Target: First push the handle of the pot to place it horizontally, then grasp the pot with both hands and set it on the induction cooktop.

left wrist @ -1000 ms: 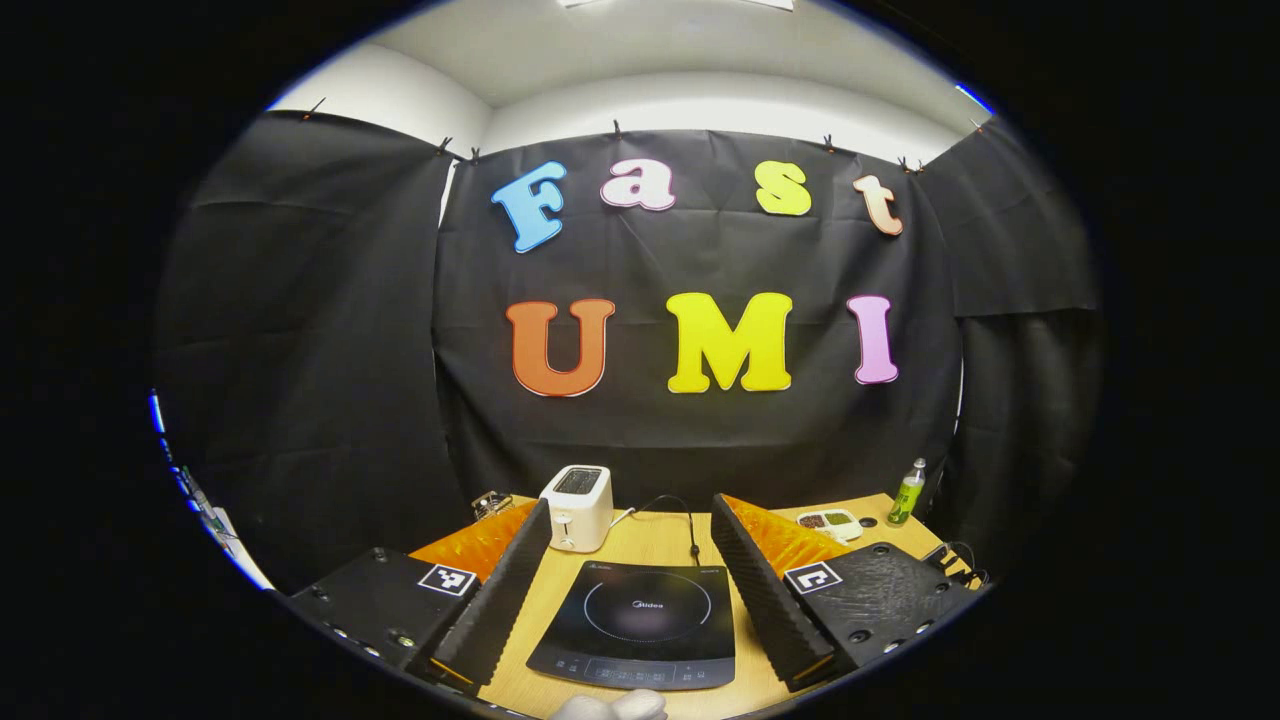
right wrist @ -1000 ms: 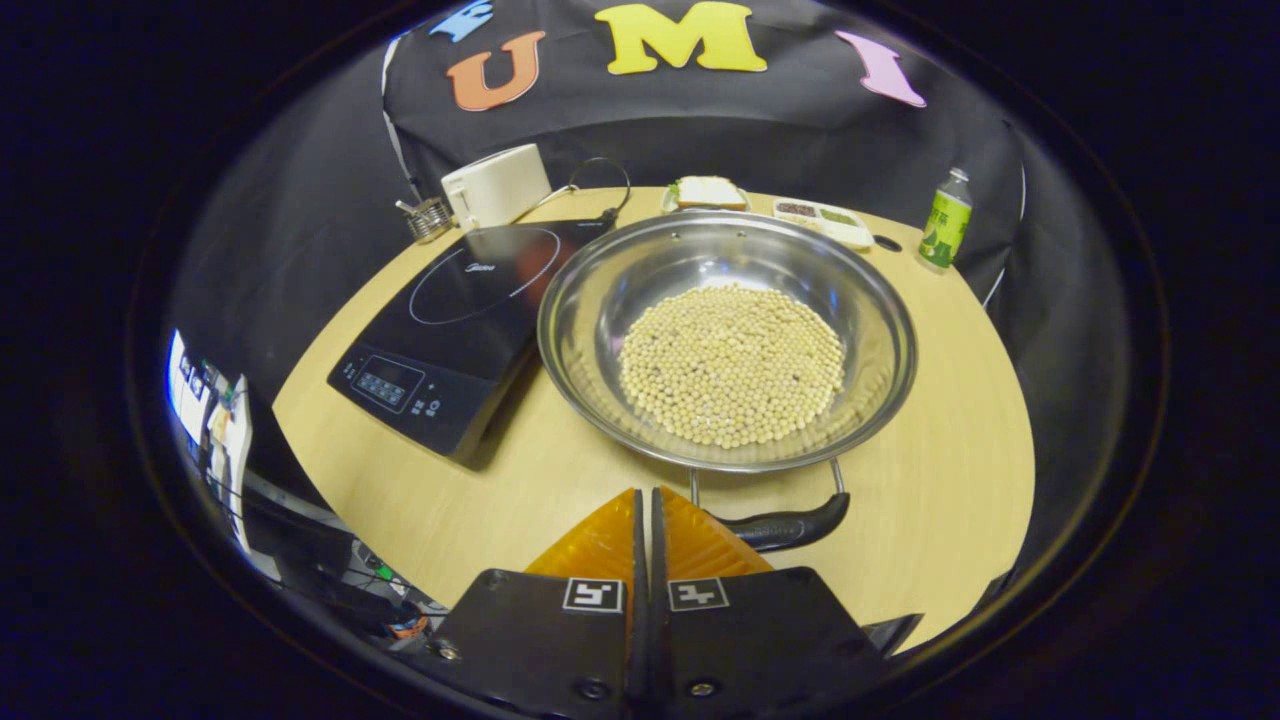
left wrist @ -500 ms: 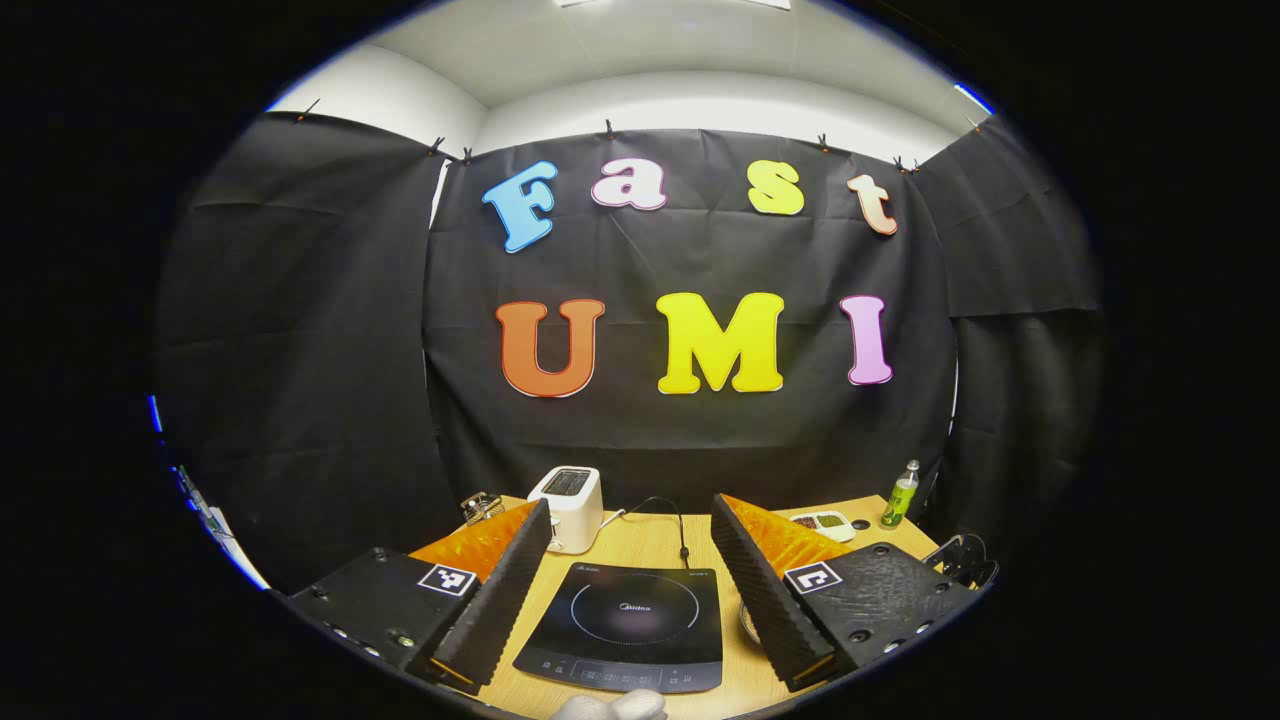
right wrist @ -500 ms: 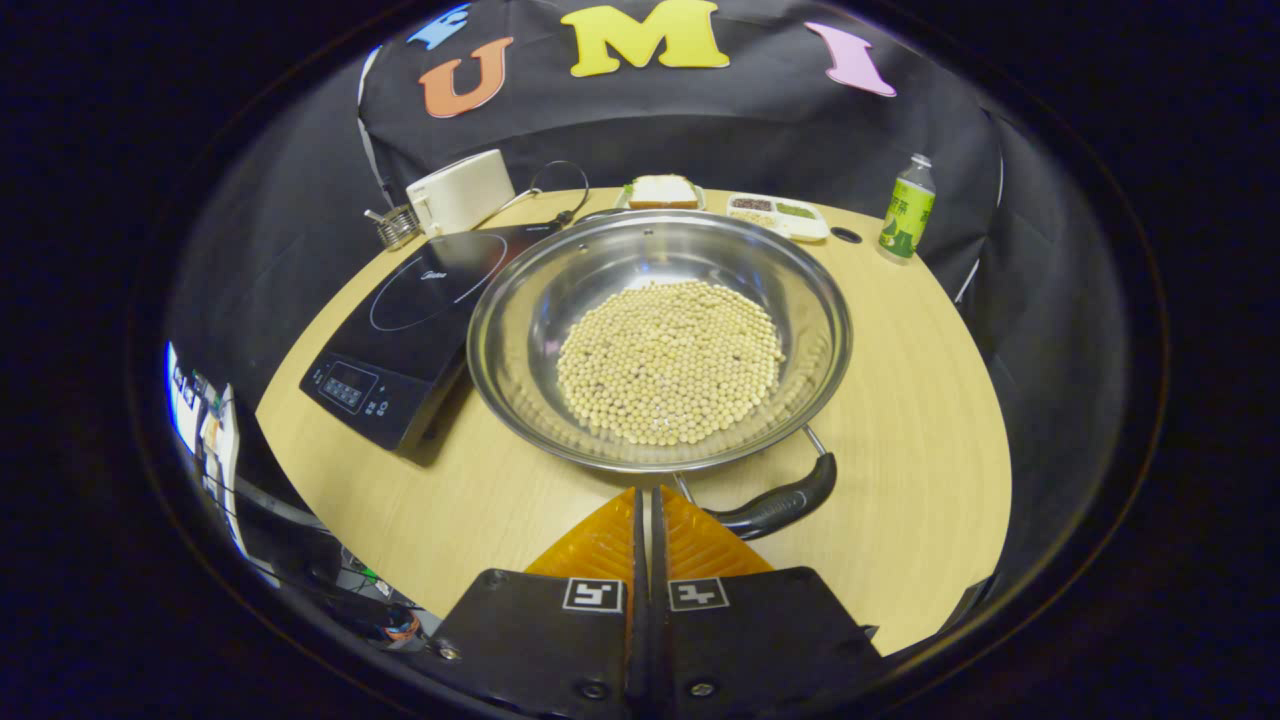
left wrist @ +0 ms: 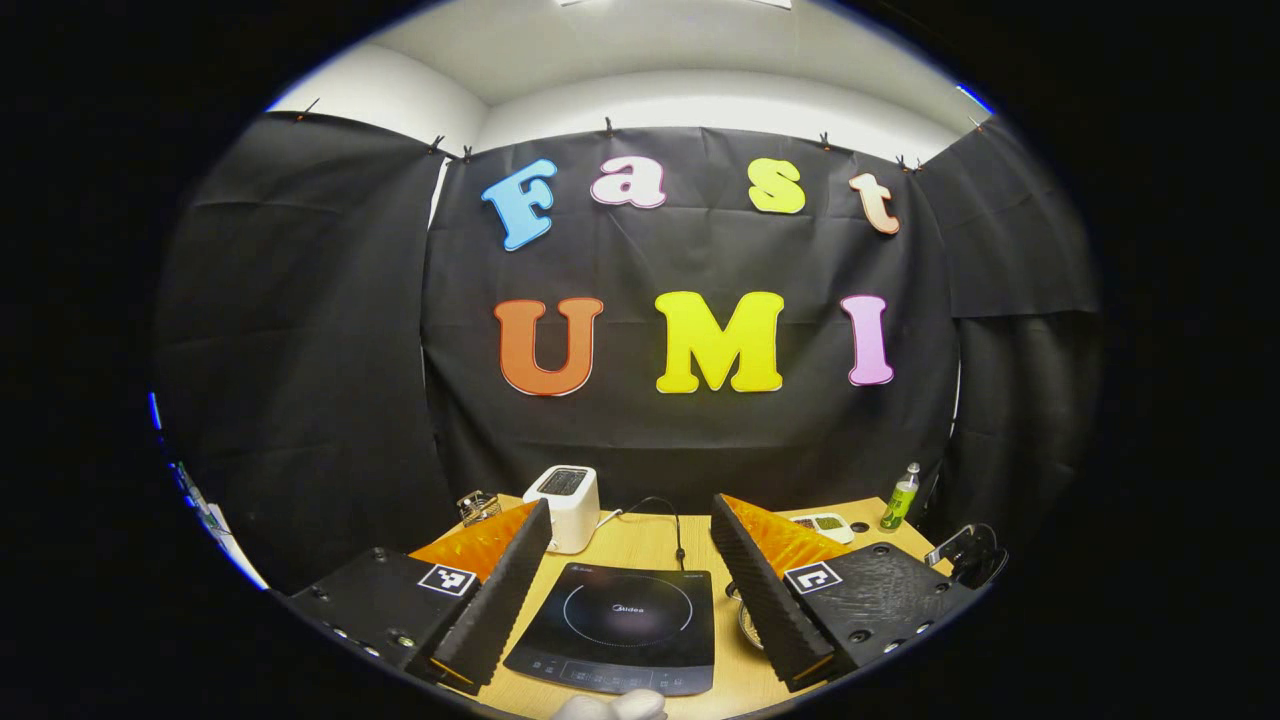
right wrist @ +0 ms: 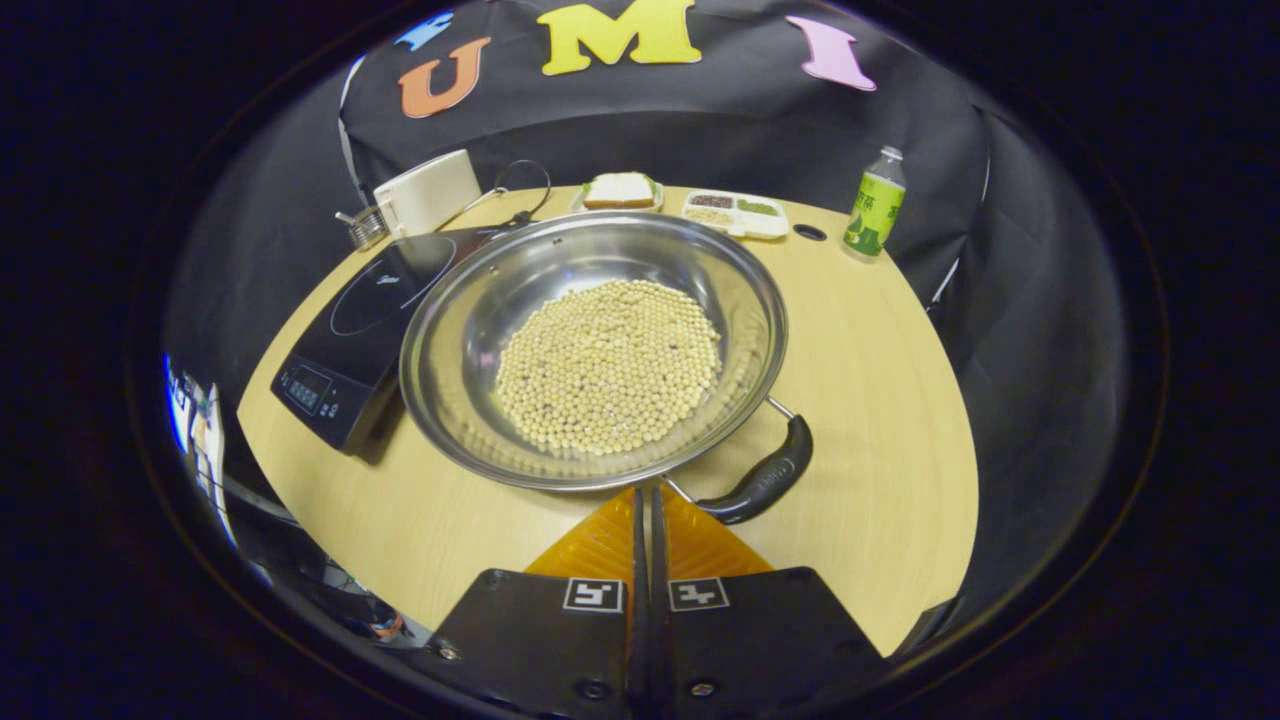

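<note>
Right gripper [right wrist: 645,500], fingers pressed together, tips beside the black curved pot handle [right wrist: 765,478] at 5 o'clock of the wide steel pot of pale beans [right wrist: 595,345]. Left gripper [left wrist: 630,560], fingers spread, hovers before the black induction cooktop [left wrist: 615,625]. Advisable: nudge the handle sideways gently, keeping the pot steady.

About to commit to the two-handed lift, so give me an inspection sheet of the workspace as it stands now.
Surface: wooden table, round-edged.
Job's things: steel pot holding beans, black handle at its near right; induction cooktop beside the pot's left.
Clutter: toaster, sandwich plate, snack tray, green bottle.
Grippers: right hand-held gripper shut, just short of the handle; left hand-held gripper open above the cooktop.
Cables: cord behind the cooktop.
Surroundings: black cloth walls.
</note>
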`<state>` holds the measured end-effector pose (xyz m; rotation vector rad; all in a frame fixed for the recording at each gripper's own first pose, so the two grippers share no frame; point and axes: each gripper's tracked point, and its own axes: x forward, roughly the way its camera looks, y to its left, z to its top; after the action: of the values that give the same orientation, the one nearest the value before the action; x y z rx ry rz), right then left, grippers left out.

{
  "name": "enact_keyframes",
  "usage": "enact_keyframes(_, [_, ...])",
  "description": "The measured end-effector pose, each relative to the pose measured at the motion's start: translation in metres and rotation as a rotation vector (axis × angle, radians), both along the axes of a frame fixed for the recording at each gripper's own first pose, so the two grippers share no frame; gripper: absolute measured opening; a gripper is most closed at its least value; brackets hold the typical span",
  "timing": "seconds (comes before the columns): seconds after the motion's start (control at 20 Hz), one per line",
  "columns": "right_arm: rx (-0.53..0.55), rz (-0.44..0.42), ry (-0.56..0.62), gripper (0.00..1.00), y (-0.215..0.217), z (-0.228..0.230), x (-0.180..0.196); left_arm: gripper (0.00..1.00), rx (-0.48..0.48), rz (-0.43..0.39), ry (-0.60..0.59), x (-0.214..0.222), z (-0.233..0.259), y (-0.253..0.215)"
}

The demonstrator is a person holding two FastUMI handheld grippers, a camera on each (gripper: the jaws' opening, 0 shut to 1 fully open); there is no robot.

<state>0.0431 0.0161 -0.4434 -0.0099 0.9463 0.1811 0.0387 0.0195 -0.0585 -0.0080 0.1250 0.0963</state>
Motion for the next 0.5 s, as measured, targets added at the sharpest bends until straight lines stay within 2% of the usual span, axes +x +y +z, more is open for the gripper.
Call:
enact_keyframes(0.1, [-0.010,0.001,0.003,0.00,-0.009,0.000,0.004,0.96,0.000,0.005,0.002,0.002,0.000,-0.001])
enact_keyframes(0.15, [-0.015,0.003,0.004,0.04,-0.013,0.001,0.005,0.96,0.000,0.008,0.003,0.002,0.000,-0.002])
enact_keyframes(0.3, [-0.039,0.019,0.005,0.04,-0.026,0.000,0.014,0.96,0.002,0.017,0.007,0.006,-0.002,-0.004])
enact_keyframes(0.35, [-0.047,0.027,0.007,0.00,-0.031,0.000,0.018,0.96,0.003,0.021,0.009,0.006,-0.003,-0.005])
enact_keyframes(0.5, [-0.066,0.064,0.014,0.04,-0.041,-0.002,0.026,0.96,0.006,0.035,0.015,0.006,-0.004,-0.008])
